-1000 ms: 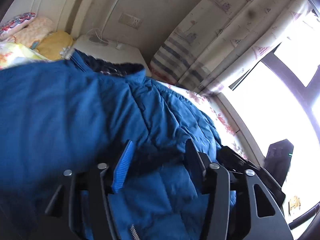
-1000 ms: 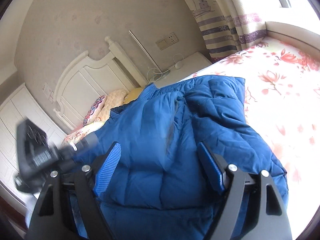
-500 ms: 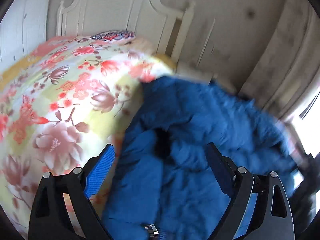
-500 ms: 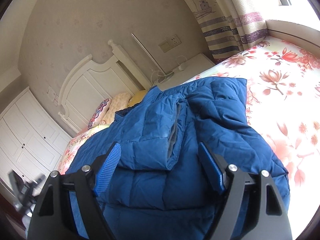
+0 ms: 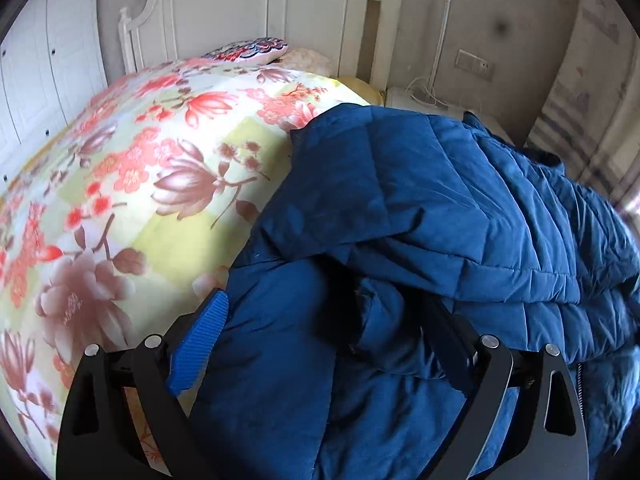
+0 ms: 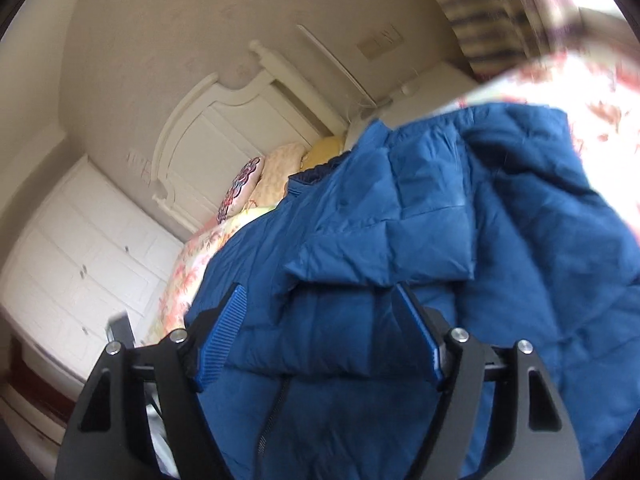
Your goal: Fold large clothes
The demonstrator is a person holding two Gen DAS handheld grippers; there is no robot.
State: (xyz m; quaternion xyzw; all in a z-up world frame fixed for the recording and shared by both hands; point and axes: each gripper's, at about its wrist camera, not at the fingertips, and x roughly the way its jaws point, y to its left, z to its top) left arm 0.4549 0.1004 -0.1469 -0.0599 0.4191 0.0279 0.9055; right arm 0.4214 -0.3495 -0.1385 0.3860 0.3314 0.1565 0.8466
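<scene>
Blue quilted puffer jacket point(image 5: 460, 216) lies on the floral bedspread point(image 5: 160, 168), sleeves already folded across its body. Left gripper point(image 5: 320, 344) has just been opening, jaws now spread over the lower left edge, pinching nothing. Right gripper point(image 6: 320, 332) spread too, hovering above the hem. Judged next: grab the hem, fold toward the collar.

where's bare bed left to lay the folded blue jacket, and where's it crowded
Free: the floral bedspread between the blue jacket and the white wardrobe, below the pillows. In the right wrist view, a blurred strip of bedspread borders the jacket's other side. Crowded: the jacket's bunched folds ahead of both open grippers, and the headboard end.
</scene>
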